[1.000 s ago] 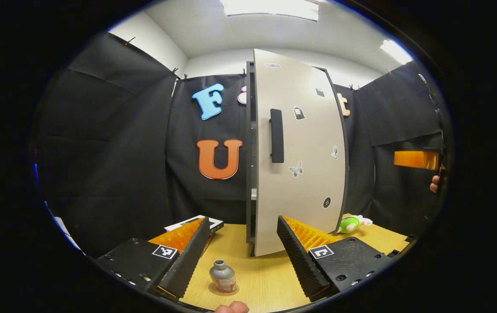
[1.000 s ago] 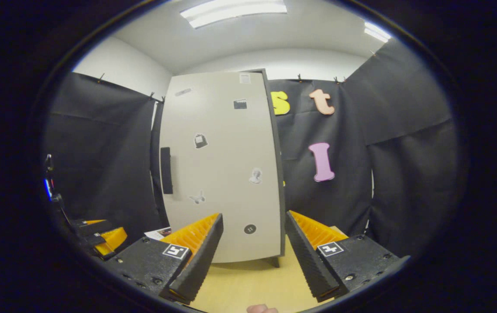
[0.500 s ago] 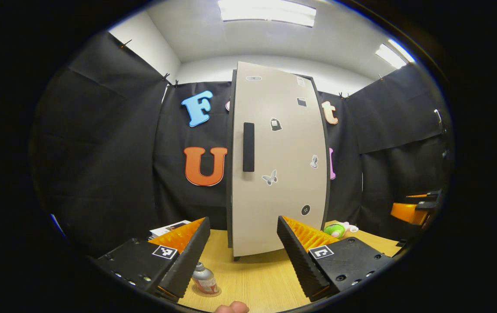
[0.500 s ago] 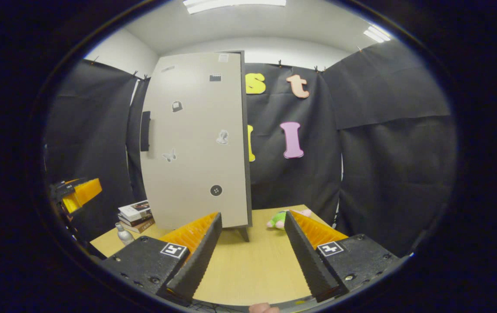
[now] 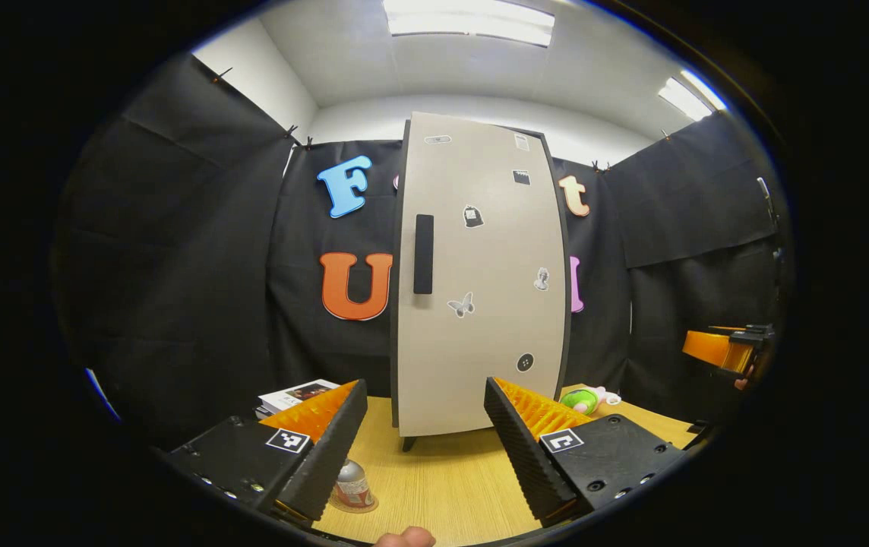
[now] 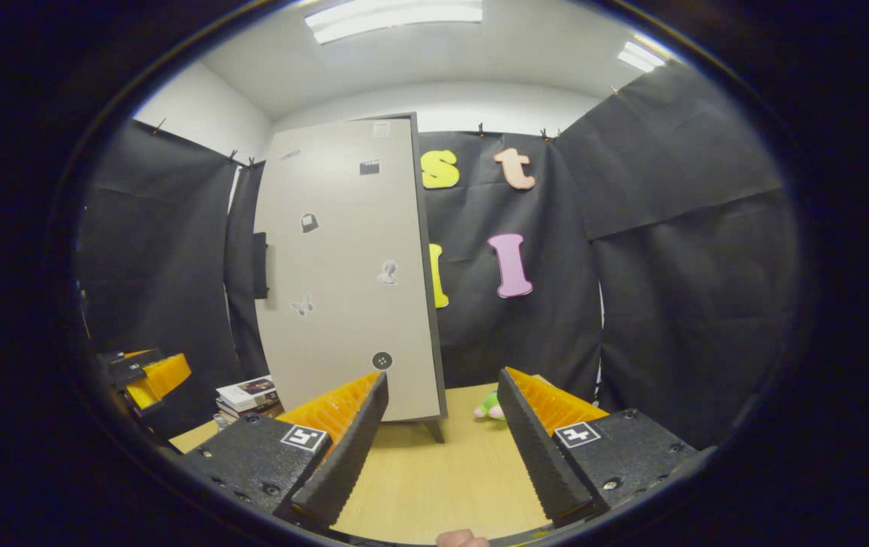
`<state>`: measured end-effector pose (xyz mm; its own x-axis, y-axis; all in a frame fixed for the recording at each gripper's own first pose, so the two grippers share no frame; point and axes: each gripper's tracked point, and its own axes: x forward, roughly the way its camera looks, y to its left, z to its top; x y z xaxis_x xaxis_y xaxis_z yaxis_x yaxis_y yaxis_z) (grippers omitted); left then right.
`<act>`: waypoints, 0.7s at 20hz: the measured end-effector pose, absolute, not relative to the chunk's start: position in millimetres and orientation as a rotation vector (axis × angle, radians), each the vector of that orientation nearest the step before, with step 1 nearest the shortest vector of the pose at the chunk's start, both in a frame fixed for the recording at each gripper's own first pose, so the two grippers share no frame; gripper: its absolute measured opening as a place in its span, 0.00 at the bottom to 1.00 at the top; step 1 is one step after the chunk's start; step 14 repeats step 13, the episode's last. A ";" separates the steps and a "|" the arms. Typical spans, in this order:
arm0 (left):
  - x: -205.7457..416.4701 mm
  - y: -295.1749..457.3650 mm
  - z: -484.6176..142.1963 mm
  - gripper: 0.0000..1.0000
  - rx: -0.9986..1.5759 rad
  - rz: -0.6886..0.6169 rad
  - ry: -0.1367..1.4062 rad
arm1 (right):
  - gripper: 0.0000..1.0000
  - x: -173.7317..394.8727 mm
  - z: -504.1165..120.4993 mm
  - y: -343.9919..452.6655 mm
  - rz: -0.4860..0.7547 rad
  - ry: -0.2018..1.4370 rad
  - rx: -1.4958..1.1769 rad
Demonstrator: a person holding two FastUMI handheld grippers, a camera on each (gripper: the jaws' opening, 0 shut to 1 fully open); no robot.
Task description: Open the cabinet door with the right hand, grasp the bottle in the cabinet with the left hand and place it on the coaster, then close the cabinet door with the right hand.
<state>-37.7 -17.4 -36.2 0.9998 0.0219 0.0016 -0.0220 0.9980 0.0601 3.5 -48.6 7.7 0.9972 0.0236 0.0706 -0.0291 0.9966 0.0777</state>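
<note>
The tall pale cabinet (image 5: 480,304) stands at the back of the wooden table (image 5: 442,486), its door flat against the frame, black handle (image 5: 423,253) on the left edge. A small grey bottle (image 5: 352,486) stands upright on a round coaster (image 5: 364,504) near the front, half hidden behind one of my left fingers (image 5: 328,448). My left gripper (image 5: 425,391) is open and holds nothing, above the table short of the cabinet. My right gripper (image 6: 442,380) is open too, facing the cabinet (image 6: 343,273) from the right. It also shows as the right gripper (image 5: 723,348) at the far right.
A stack of books (image 5: 298,393) lies left of the cabinet and a green plush toy (image 5: 585,398) lies to its right. In the right gripper view the left gripper (image 6: 147,372) hangs at the far left, near the books (image 6: 247,393), with the toy (image 6: 489,406) beyond the fingers.
The cabinet door has swung from ajar to flat against the frame. Both grippers have drawn back from the cabinet. The bottle has stayed on the coaster.
</note>
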 end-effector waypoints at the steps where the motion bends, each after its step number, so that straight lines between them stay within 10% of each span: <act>1: -37.3 -16.2 -37.0 0.94 0.060 0.026 -0.001 | 0.94 3.4 7.7 -48.3 0.027 -0.071 0.079; 14: -30.6 -9.9 -38.6 0.94 0.068 0.032 0.000 | 0.94 5.8 11.5 -36.6 0.050 -0.071 0.076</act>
